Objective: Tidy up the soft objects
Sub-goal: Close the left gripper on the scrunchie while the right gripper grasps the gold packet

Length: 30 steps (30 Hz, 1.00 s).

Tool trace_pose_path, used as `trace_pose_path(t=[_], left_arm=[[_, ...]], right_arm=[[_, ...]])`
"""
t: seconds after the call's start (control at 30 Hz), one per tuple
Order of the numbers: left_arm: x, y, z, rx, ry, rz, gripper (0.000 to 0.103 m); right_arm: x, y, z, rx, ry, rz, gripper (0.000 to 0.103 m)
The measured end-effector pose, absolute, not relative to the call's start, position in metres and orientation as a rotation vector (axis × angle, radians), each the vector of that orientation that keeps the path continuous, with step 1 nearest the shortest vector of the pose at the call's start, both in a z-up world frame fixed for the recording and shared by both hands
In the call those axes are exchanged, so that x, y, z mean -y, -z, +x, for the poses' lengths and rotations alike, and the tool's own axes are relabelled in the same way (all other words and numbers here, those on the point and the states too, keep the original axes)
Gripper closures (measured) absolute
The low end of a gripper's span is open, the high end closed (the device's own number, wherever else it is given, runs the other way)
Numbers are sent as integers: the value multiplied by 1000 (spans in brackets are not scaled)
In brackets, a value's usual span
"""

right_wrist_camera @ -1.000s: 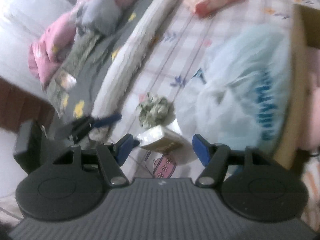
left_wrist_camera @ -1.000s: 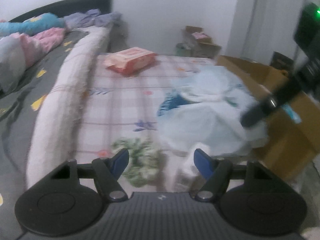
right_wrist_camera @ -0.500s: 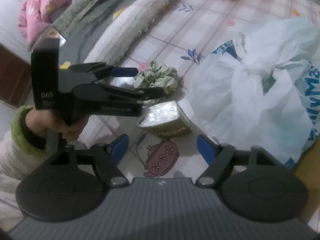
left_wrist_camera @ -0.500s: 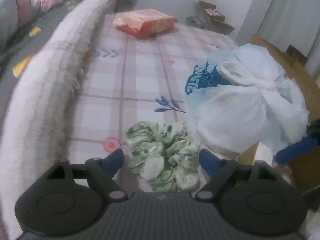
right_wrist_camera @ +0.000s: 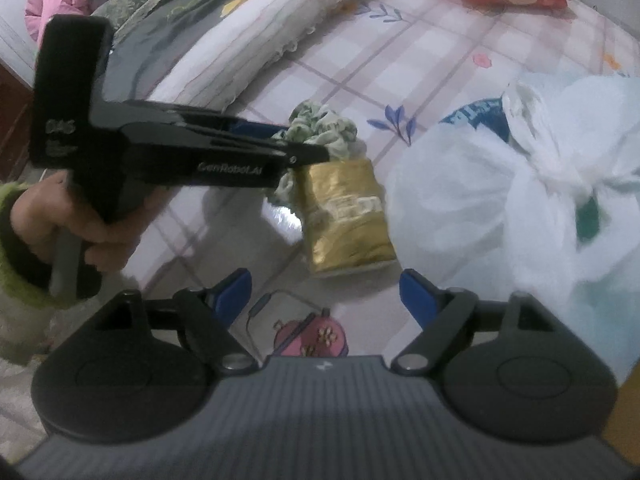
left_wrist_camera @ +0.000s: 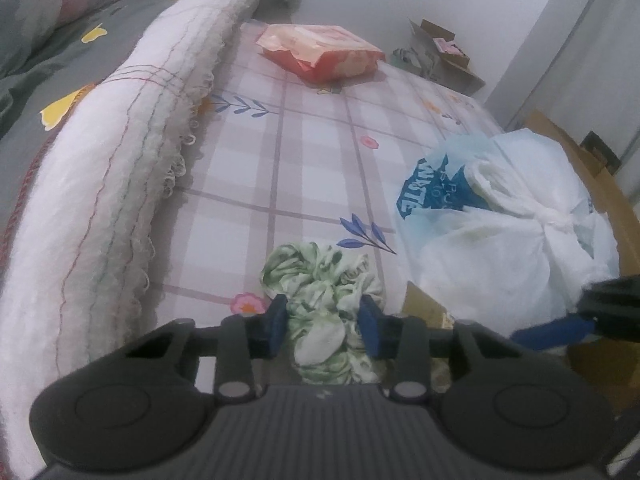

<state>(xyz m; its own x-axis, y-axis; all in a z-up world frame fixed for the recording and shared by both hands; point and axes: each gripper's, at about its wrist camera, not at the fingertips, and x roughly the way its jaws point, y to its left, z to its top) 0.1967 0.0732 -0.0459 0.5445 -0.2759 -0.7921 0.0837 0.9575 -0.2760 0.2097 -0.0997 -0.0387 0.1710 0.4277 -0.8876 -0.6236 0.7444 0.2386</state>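
between the left tongs [left_wrist_camera: 323, 322] sits the green scrunchie [left_wrist_camera: 324, 280], pinched.

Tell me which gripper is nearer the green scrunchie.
Left. The left gripper has its fingers on either side of the green scrunchie, closing on it. The right gripper hangs open farther back, with the gold packet between it and the scrunchie.

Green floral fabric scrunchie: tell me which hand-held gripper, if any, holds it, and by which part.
The left hand-held gripper pinches the green floral fabric scrunchie across its near bunched edge. The right hand-held gripper is open and empty.
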Motion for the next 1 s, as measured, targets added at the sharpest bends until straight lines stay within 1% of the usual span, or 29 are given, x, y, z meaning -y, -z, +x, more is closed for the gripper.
trace_pose_path(t=[0.17,0.4,0.47,0.53,0.57,0.87,0.97,1.0], left_arm=[[-79,43,192,-971,200,-224,72],[-84,40,189,-963,165,-202,73],[-85,40,188,-962,161,-203,73],[-86,40,188,-961,159,-205,73],[-87,40,187,-961,158,-206,73],[-87,41,186,-960,158,-209,73],[-88,41,186,-960,157,-212,73],[-88,41,186,-960,157,-211,73]], right_arm=[[86,42,214,-1154,-744,-229,22],[71,50,224,-1126,-733,-319,24],[70,56,228,-1140,-721,-330,29],[70,63,231,-1175,-715,-327,47],[70,67,233,-1200,-727,-314,49],[76,68,216,-1293,-775,-285,50],[74,63,212,-1287,-776,-295,46],[72,61,211,-1272,-778,-306,40]])
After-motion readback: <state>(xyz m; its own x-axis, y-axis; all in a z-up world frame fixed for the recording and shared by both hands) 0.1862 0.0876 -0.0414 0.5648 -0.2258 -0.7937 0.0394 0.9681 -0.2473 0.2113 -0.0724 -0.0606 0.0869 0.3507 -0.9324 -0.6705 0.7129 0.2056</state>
